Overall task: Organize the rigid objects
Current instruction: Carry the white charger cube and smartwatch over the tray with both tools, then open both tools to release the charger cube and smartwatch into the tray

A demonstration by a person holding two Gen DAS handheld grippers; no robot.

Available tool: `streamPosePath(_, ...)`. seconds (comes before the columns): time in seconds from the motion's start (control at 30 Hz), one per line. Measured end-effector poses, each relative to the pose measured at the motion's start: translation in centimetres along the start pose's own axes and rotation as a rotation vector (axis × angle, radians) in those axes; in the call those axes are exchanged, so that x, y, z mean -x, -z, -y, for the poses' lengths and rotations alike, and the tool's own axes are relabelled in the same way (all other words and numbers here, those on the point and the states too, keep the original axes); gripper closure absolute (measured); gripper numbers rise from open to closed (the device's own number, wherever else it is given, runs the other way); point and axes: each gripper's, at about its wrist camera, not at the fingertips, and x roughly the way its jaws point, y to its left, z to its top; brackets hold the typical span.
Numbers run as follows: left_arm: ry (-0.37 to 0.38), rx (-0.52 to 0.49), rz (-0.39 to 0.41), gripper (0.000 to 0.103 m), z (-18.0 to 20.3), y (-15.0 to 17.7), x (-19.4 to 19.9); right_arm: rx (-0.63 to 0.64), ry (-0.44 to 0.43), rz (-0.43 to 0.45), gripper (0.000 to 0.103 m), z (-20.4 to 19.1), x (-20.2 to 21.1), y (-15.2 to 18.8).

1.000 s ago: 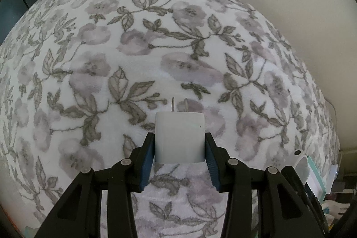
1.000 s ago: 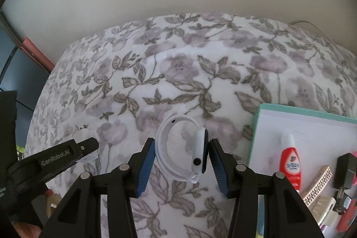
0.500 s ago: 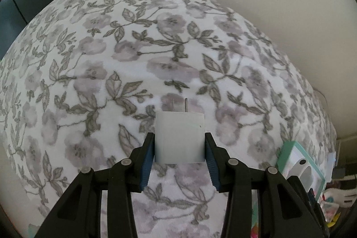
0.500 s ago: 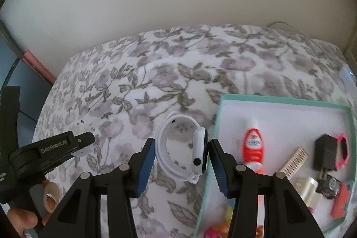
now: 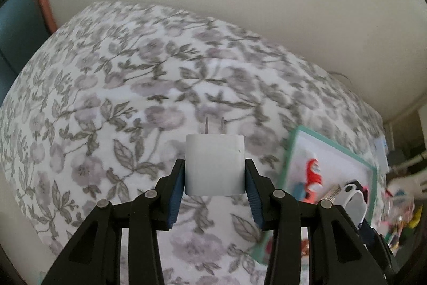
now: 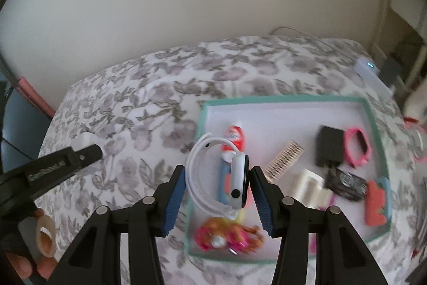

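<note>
A white wall charger point(image 5: 215, 151) with its two prongs pointing away sits between the blue pads of my left gripper point(image 5: 214, 167), which is shut on it above the floral blanket point(image 5: 106, 103). My right gripper point(image 6: 217, 174) is shut on a white smartwatch point(image 6: 194, 167), held on edge over the left part of the teal-rimmed tray point(image 6: 280, 99). In the right wrist view the left gripper point(image 6: 64, 164) and its charger point(image 6: 85, 140) appear at the left. The tray point(image 5: 293, 148) lies to the right of the left gripper.
The tray holds a red-and-white tube point(image 6: 234, 136), a black charger point(image 6: 329, 148), a pink band point(image 6: 357, 147), a comb-like piece point(image 6: 285, 163), a white adapter point(image 6: 309, 187) and a pink-orange toy point(image 6: 226, 234). A tape roll point(image 6: 45, 235) lies near a person's fingers point(image 6: 18, 263).
Both grippers moved right and rose slightly, each keeping its grip. The tray slid under the right gripper and came further into the left wrist view.
</note>
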Motion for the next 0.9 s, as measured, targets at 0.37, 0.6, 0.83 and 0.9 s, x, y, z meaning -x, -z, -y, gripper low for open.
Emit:
streamPosePath(0.37,0.139,-0.213,-0.059,0.058,8.5,5.1,0.2,-0.142,0.149,-0.002,0.051,7.9,2.4,2.7)
streamPosePath(0.6,0.166,-0.360,-0.116,0.058,13.3,8.5,-1.3,-0.216,0.213,-0.025,0.051,11.5,1.9,3.4)
streamPosePath(0.83,0.173,-0.404,-0.153,0.058,14.6,10.0,-2.7,-0.259,0.222,-0.077,0.050,13.2,0.4,4.3)
streamPosePath(0.9,0.176,-0.407,-0.143,0.058,14.6,10.0,-2.7,-0.261,0.218,-0.086,0.050,13.3,0.2,4.3)
